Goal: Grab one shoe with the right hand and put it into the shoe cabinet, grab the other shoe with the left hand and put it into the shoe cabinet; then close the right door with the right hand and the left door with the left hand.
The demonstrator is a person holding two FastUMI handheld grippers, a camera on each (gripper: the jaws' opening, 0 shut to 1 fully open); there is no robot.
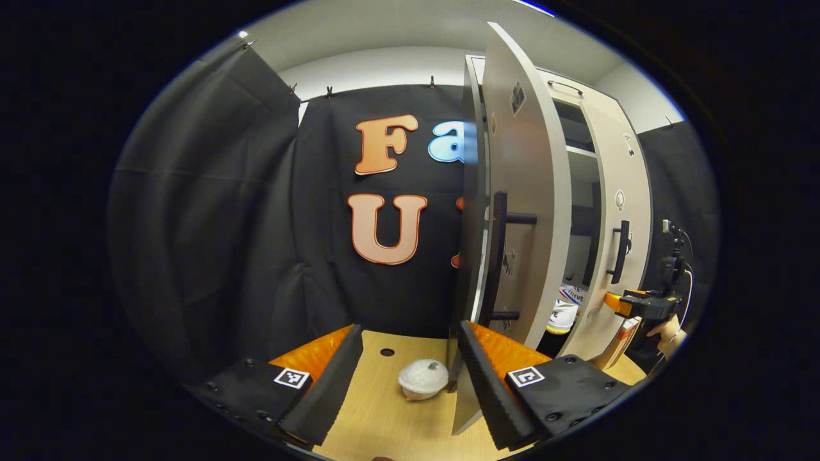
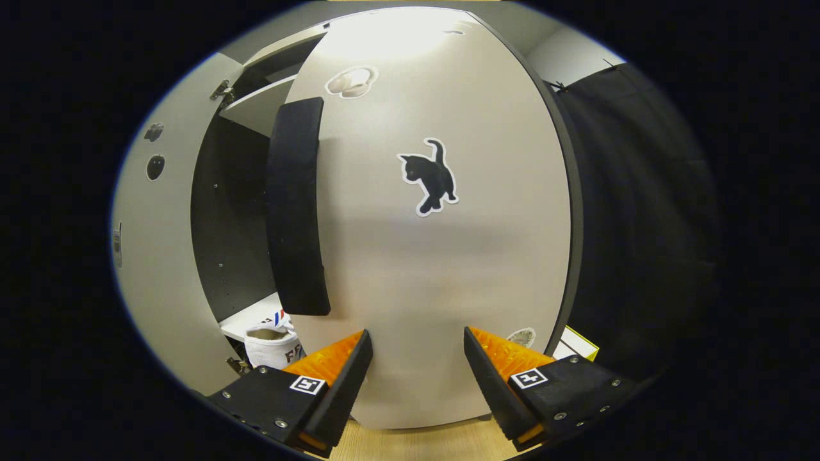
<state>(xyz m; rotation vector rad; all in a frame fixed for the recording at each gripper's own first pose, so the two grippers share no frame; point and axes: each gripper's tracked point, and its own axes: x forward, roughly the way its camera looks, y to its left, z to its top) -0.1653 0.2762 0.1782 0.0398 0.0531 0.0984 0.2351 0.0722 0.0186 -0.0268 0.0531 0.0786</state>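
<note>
In the left gripper view, the left gripper (image 1: 410, 358) has its fingers spread wide with nothing between them but bare wooden floor (image 1: 384, 416). Its right finger (image 1: 477, 371) sits at the lower edge of the left door (image 1: 522, 211); whether they touch is hard to tell. A small white round object (image 1: 423, 378) lies on the floor between the fingers, farther off, too blurred to identify. The left door stands ajar, its dark handle (image 1: 496, 256) facing out. Past it, a white shoe (image 1: 564, 314) stands in the shoe cabinet (image 1: 580, 166), mostly hidden by the door. Farther right is the right door (image 1: 618, 224), and beside it the right gripper (image 1: 640, 304), cut off at the edge.

In the right gripper view, the right gripper (image 2: 415, 358) is also released, fingers apart, close against the right door (image 2: 435, 243), which carries a cat sticker (image 2: 430, 176) and a dark handle (image 2: 295, 205). Through the gap a shoe (image 2: 272, 342) shows low inside, half hidden.
</note>
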